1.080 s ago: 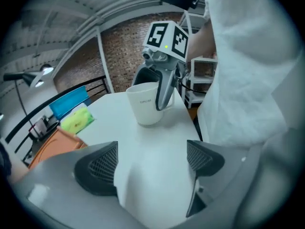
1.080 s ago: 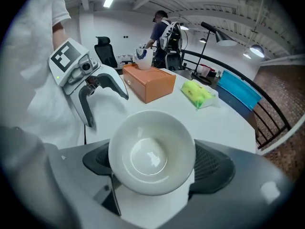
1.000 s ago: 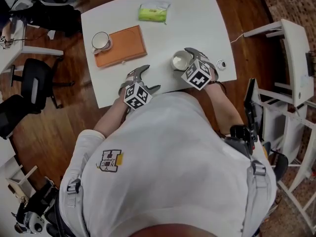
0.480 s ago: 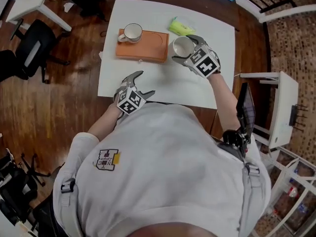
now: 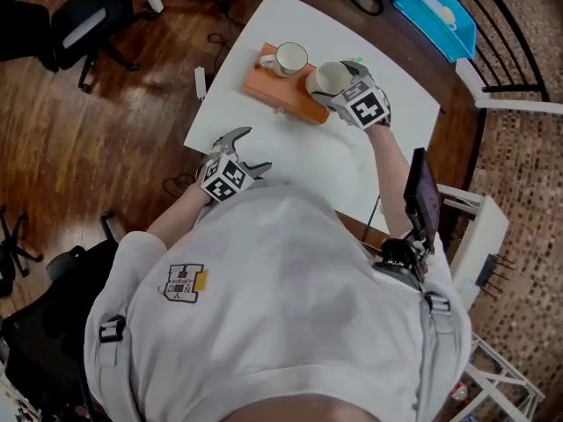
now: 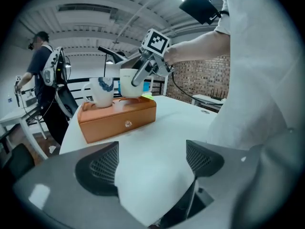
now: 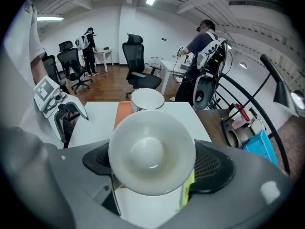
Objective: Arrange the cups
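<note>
Carrying a white cup point(image 7: 151, 150) over the table point(image 5: 308, 156), the right claw point(image 5: 338, 86) has its jaws pinching that cup by the sides, mouth up and facing the claw's own camera. The cup hangs at the near end of the orange wooden box point(image 6: 116, 119). A second cup point(image 5: 290, 58), the one with a blue pattern, already stands on the far end of that box, handle out. So by my read this is the placing step: one cup home, the other coming in beside it. From the left claw's low angle the held cup's base sits right at the box top, and I cannot tell whether it touches yet. The left claw point(image 6: 151, 162) waits near the table's front edge, well apart from the box, jaws spread with only bare white table between them. What the next move seems to call for is a straight, gentle lowering until the base rests flat on the wood. Then the jaws should part without nudging the neighbour, which stands close by. A tilt at release looks like the main risk.
</note>
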Demonstrator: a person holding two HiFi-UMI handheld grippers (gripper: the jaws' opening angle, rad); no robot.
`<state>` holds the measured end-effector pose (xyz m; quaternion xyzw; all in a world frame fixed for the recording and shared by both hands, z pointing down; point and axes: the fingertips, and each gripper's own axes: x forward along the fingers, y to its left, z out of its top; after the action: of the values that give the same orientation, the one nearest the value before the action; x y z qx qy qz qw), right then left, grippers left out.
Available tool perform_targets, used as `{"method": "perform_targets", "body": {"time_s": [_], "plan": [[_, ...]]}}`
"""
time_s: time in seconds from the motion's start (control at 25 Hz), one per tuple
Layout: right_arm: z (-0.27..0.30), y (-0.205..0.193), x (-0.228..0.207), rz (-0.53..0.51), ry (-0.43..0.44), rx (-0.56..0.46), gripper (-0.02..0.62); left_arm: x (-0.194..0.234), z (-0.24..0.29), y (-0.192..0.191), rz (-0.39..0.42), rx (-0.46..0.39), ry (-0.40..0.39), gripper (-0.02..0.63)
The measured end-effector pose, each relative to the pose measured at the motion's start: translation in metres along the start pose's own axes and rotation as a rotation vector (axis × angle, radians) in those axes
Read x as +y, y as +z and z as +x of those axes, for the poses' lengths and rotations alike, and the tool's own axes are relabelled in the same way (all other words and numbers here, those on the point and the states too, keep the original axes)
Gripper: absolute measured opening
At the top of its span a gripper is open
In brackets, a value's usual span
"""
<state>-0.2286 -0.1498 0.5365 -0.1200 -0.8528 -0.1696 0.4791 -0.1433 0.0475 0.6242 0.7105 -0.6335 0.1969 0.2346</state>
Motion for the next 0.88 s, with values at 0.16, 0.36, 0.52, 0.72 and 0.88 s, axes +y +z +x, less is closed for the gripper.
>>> {"method": "perform_targets", "body": {"time_s": [0.16,0.36,0.52,0.72,0.88], "plan": [[0.016,0.000,0.001,-0.013,0.015,0.030,0.460,0.009,-0.009,-0.011,-0.061,-0.005,0.033,0.445],[0.025,0.000,-0.001,-0.019,0.035,0.038,0.460,0.010,-0.010,-0.014,-0.097,-0.001,0.044,0.445],[0.023,-0.002,0.002,-0.046,0.044,0.031,0.460,0.008,-0.010,-0.016,-0.103,0.003,0.041,0.445],[0.024,-0.001,0.004,-0.055,0.051,0.005,0.460,0.007,-0.008,-0.019,-0.109,0.009,0.037,0.445],[0.025,-0.001,0.005,-0.059,0.053,-0.004,0.459,0.006,-0.006,-0.019,-0.108,0.012,0.035,0.445]]}}
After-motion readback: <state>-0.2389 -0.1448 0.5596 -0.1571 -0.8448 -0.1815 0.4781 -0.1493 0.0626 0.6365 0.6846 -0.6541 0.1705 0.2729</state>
